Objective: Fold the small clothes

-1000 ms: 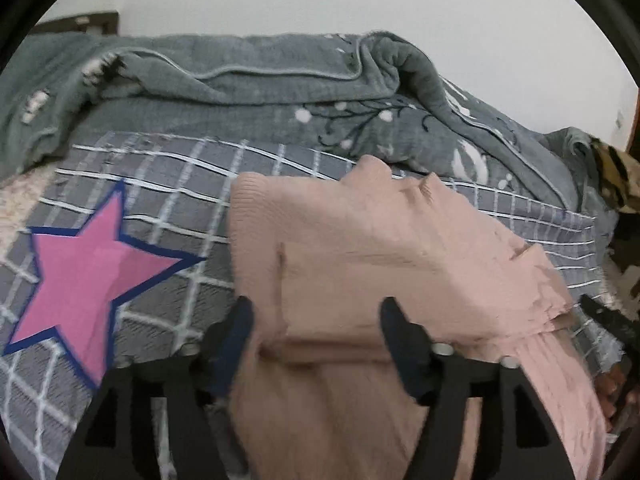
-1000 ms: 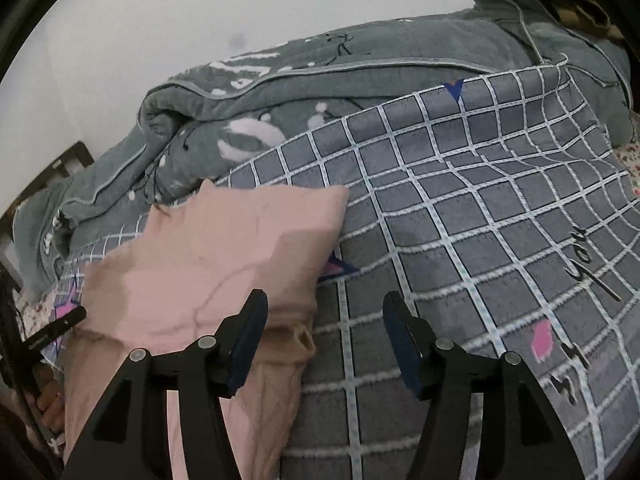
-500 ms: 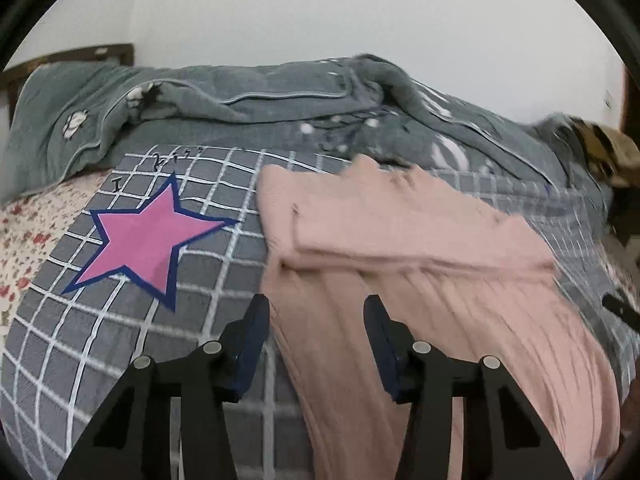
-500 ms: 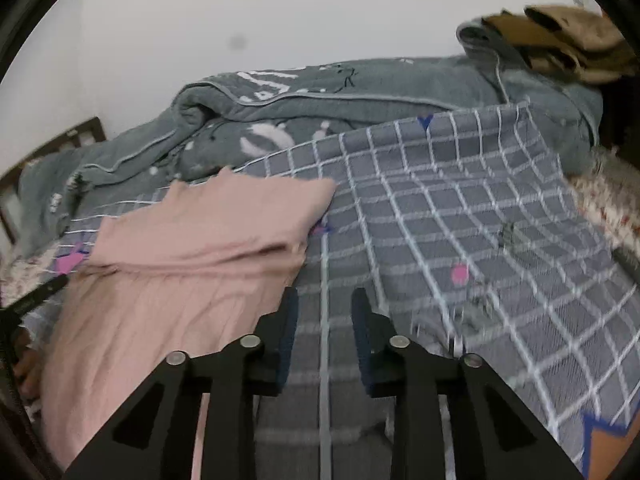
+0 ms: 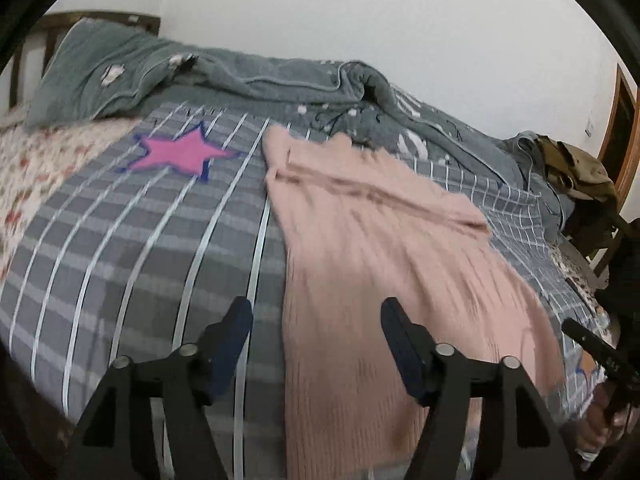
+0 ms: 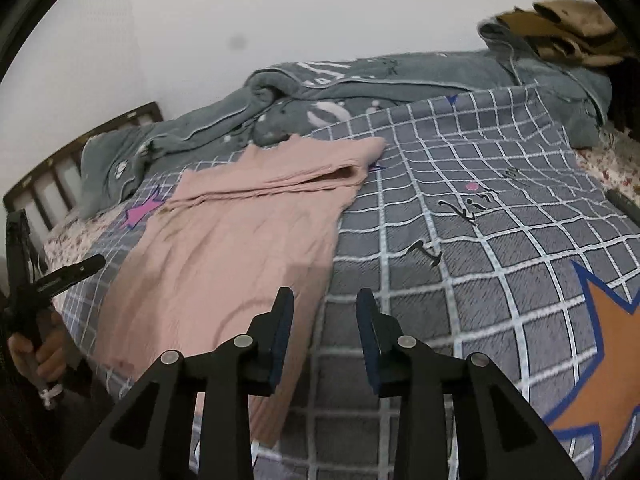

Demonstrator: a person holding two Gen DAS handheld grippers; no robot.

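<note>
A pink ribbed knit garment (image 5: 380, 256) lies flat on the grey checked bedspread (image 5: 160, 240), its far end folded back over itself. It also shows in the right wrist view (image 6: 240, 236). My left gripper (image 5: 316, 320) is open and empty, held above the garment's near left edge. My right gripper (image 6: 324, 312) is open and empty, held above the garment's near right edge, over the bedspread (image 6: 460, 240).
A rumpled grey blanket (image 5: 260, 76) lies along the far side by the white wall. A brown headboard (image 6: 60, 168) stands at the left. Brown clothes (image 6: 560, 28) sit on a pile at the far right. Pink (image 5: 180, 152) and orange (image 6: 600, 360) stars mark the bedspread.
Both grippers have pulled back from the folded far end toward the near edge of the bed. The left one let go of the pink cloth, and the fold now rests flat.
</note>
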